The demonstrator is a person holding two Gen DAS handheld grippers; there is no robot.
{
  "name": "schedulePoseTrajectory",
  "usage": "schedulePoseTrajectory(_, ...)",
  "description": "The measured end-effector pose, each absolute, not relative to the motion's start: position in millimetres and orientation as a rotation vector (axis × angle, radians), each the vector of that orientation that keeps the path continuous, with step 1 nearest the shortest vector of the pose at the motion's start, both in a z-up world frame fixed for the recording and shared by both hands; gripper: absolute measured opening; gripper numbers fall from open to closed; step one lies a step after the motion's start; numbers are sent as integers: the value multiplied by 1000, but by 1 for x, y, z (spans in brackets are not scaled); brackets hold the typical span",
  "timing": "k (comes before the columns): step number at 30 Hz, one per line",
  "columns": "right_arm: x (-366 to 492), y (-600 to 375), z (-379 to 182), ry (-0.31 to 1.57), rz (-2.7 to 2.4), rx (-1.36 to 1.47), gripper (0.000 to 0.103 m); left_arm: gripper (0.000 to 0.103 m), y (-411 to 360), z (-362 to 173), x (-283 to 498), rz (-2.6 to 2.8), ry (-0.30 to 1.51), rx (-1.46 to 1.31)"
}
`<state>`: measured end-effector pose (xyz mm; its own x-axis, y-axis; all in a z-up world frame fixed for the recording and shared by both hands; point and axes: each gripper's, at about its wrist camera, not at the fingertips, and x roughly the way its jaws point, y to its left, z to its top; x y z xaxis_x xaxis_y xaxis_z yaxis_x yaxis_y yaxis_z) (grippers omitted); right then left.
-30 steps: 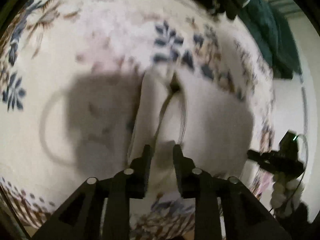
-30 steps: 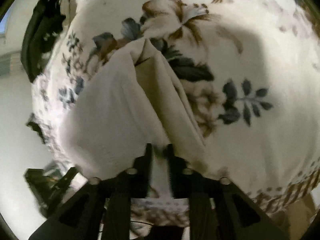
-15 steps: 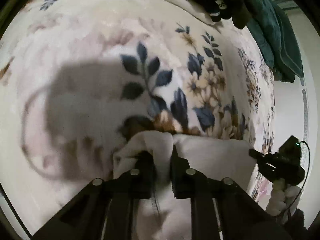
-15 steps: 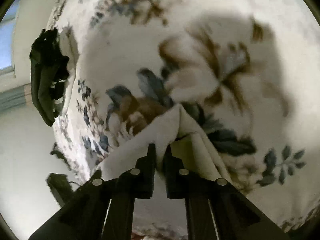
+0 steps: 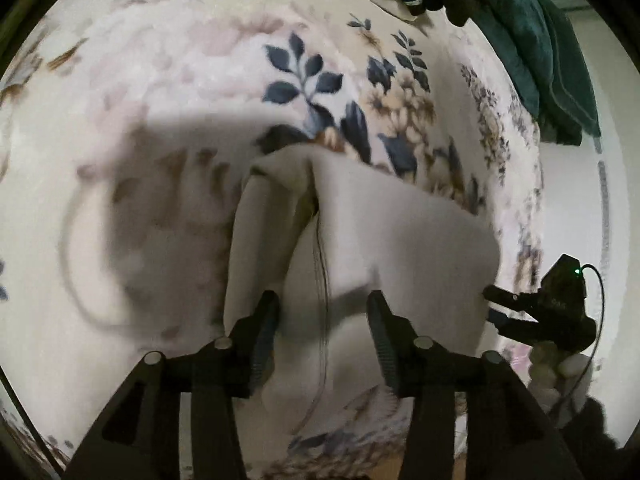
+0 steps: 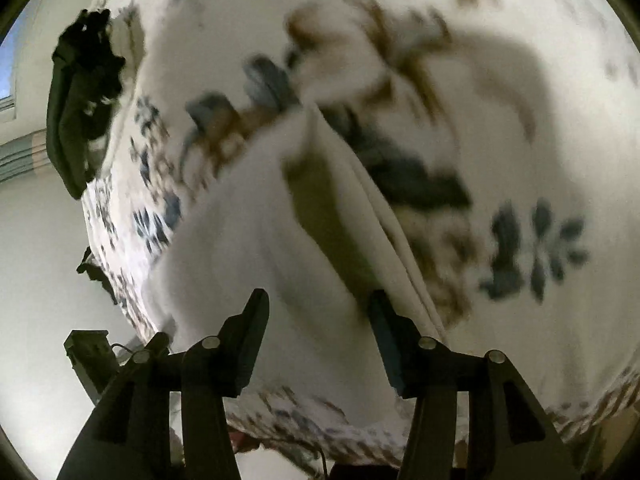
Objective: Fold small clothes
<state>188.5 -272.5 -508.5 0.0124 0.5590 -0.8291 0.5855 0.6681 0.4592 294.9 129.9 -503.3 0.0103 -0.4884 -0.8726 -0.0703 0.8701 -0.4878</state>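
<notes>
Release after fold
Left gripper (image 5: 322, 310) and right gripper (image 6: 316, 308) are opening, pads off the cream garment (image 5: 384, 240) (edges uneven); withdraw straight, avoid snagging.

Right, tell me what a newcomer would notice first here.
The pale cloth, bunched into folds, lies on the flowered blanket just ahead of both grippers. The left gripper and right gripper stand with jaws opening, nothing pinched. Dark green clothes lie at the blanket's far edge.
</notes>
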Motion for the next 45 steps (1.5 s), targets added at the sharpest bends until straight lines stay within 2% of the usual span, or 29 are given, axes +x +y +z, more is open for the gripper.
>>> schedulePoseTrajectory(1, 181, -271, -513, 1647, -29, 961, 37, 11, 130, -503, 292, -333, 1534, -455)
schedulePoseTrajectory(2, 176, -270, -513, 1637, -30, 971, 21, 5, 131, -502, 290, -318, 1534, -460)
schedulePoseTrajectory(3, 171, -267, -513, 1620, -12, 994, 11, 5, 134, -499, 290, -308, 1523, -480)
schedulePoseTrajectory(6, 164, -260, -498, 1572, -5, 944, 10, 5, 144, -487, 291, -289, 1471, -505)
schedulePoseTrajectory(10, 163, -262, -494, 1579, -79, 874, 10, 5, 153, -499, 293, -277, 1495, -527)
schedulePoseTrajectory(14, 170, -245, -497, 1666, -77, 757, 12, 13, 147, -505, 289, -285, 1552, -545)
schedulePoseTrajectory(16, 177, -242, -493, 1681, -73, 718, 25, 28, 155, -496, 287, -273, 1533, -575)
schedulePoseTrajectory(17, 180, -244, -489, 1672, -62, 721, 30, 39, 160, -491, 285, -271, 1509, -600)
schedulePoseTrajectory(18, 182, -247, -485, 1653, -70, 713, 48, 51, 167, -489, 284, -270, 1482, -629)
schedulePoseTrajectory(19, 183, -251, -480, 1623, -83, 706, 64, 57, 175, -487, 282, -257, 1452, -657)
schedulePoseTrajectory(20, 183, -257, -478, 1590, -83, 704, 69, 68, 187, -488, 280, -235, 1417, -697)
schedulePoseTrajectory(22, 186, -265, -481, 1562, -67, 717, 89, 71, 202, -502, 277, -253, 1388, -785)
schedulePoseTrajectory(26, 183, -289, -523, 1561, 57, 909, 94, 71, 221, -556, 273, -323, 1396, -1032)
schedulePoseTrajectory(28, 182, -292, -538, 1554, 120, 988, 102, 71, 220, -571, 275, -386, 1369, -1167)
schedulePoseTrajectory(29, 184, -291, -543, 1534, 162, 1015, 103, 71, 217, -576, 277, -417, 1356, -1212)
schedulePoseTrajectory(36, 200, -268, -551, 1544, 335, 1036, 103, 71, 171, -570, 297, -553, 1375, -1153)
schedulePoseTrajectory(38, 204, -261, -551, 1553, 341, 1027, 101, 71, 163, -566, 299, -556, 1381, -1121)
schedulePoseTrajectory(39, 205, -258, -549, 1550, 343, 1016, 94, 70, 160, -564, 299, -549, 1378, -1100)
schedulePoseTrajectory(41, 208, -254, -546, 1540, 347, 995, 57, 65, 156, -556, 299, -525, 1359, -1037)
schedulePoseTrajectory(42, 210, -250, -546, 1547, 338, 979, 33, 36, 154, -550, 298, -519, 1338, -999)
schedulePoseTrajectory(43, 211, -246, -545, 1547, 317, 967, 30, 20, 152, -547, 298, -515, 1335, -965)
schedulePoseTrajectory(45, 211, -244, -539, 1534, 292, 942, 23, 15, 149, -539, 299, -497, 1339, -891)
